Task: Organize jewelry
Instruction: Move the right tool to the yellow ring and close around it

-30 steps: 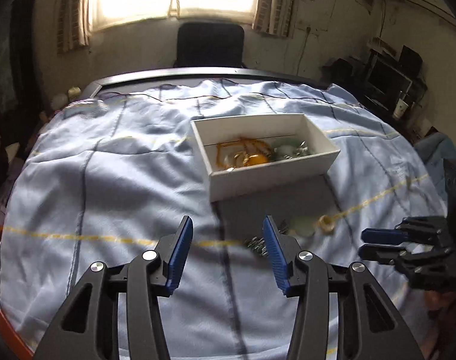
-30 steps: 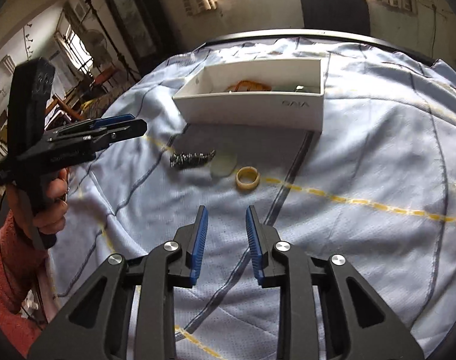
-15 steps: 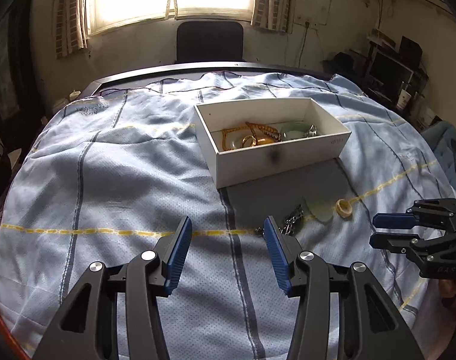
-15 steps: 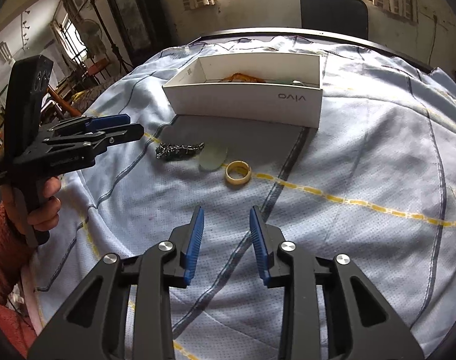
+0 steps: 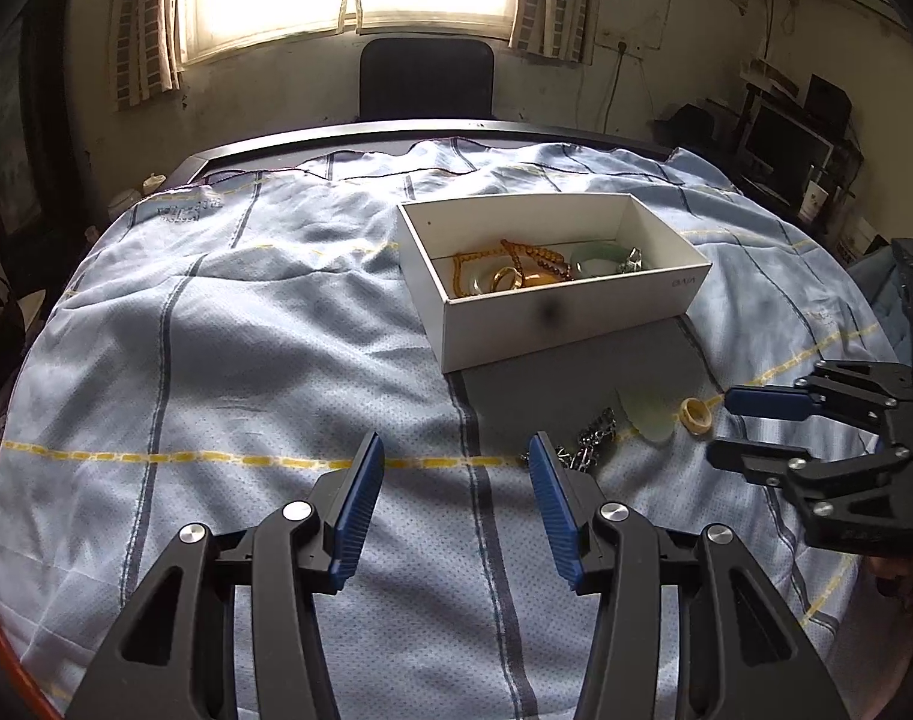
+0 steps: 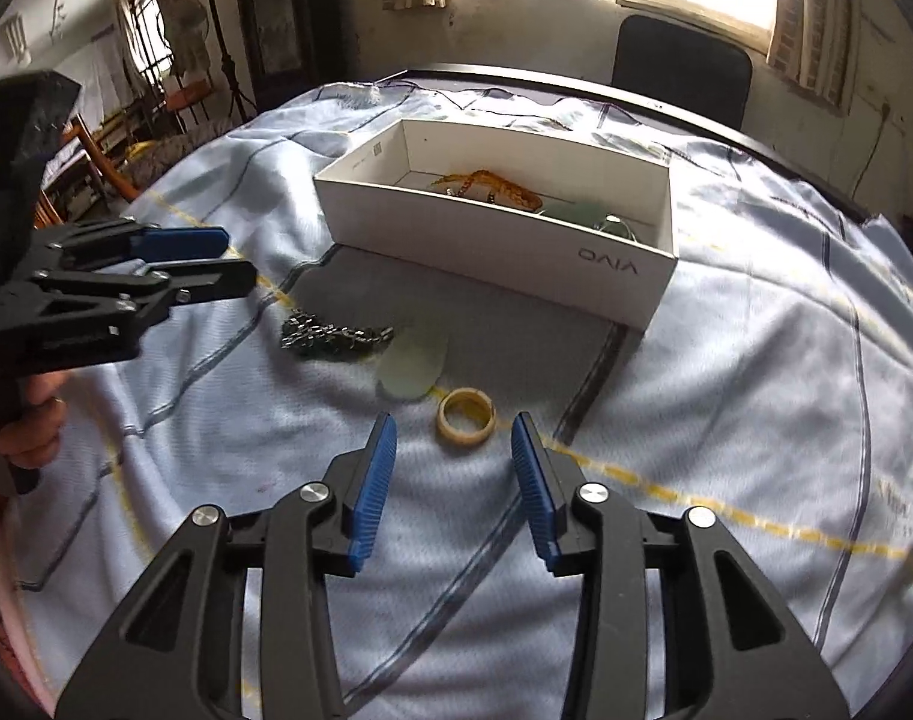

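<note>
A white open box lies on the blue cloth and holds an orange bead string, a gold ring and a green bangle. In front of it lie a silver chain, a pale green pendant and a yellow ring. My right gripper is open, and the yellow ring sits just ahead between its fingertips. Left of the chain, my left gripper hovers open and holds nothing.
The blue cloth covers a round dark-rimmed table. A black chair stands behind it under a bright window. A desk with a monitor is at the far right. A hand grips the left gripper's handle.
My right gripper's fingers have spread wide and it has moved forward up to the yellow ring. The left gripper has drawn back and risen a little, staying open.
</note>
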